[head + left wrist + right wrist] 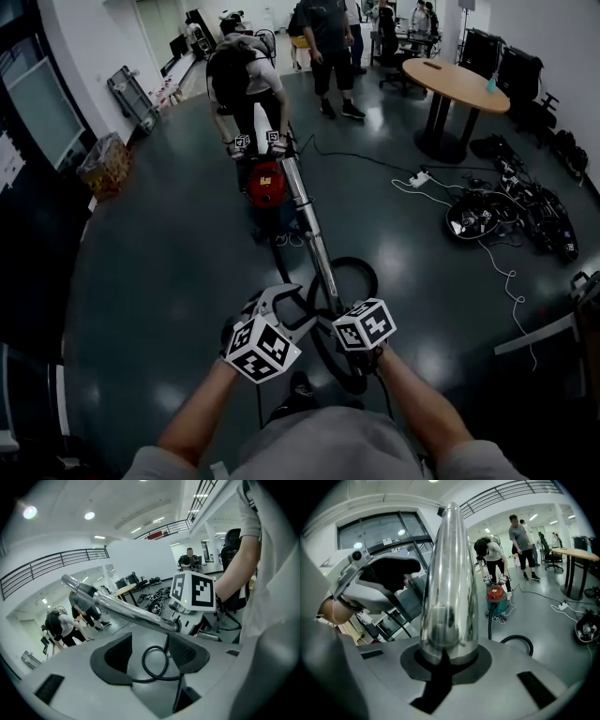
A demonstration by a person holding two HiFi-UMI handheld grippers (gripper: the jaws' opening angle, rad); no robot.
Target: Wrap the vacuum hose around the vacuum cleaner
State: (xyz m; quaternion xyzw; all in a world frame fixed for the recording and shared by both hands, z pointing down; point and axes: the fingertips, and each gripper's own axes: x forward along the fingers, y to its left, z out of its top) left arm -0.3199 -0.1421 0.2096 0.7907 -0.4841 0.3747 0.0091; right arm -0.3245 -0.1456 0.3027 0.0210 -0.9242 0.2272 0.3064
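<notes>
Running across the dark floor from the vacuum cleaner [267,183] toward the wearer is a straight chrome tube [309,225], polished enough to mirror the room. The black vacuum hose [516,637] lies beside it in a loose loop on the floor, not wound on the machine. The cleaner is a small drum with a red top and a teal lower body, standing well ahead of the wearer. Its top is on, so its inside is out of sight. Another person [239,75] bends over it. The right gripper [447,656] has its jaws clamped on the near end of the chrome tube, which rises straight out from between them. The left gripper [150,656] is just beside it with jaws wide apart and nothing in them; part of the hose loop shows on the floor through the gap. A basket [105,164] sits by the left wall, its contents too blurred to name.
</notes>
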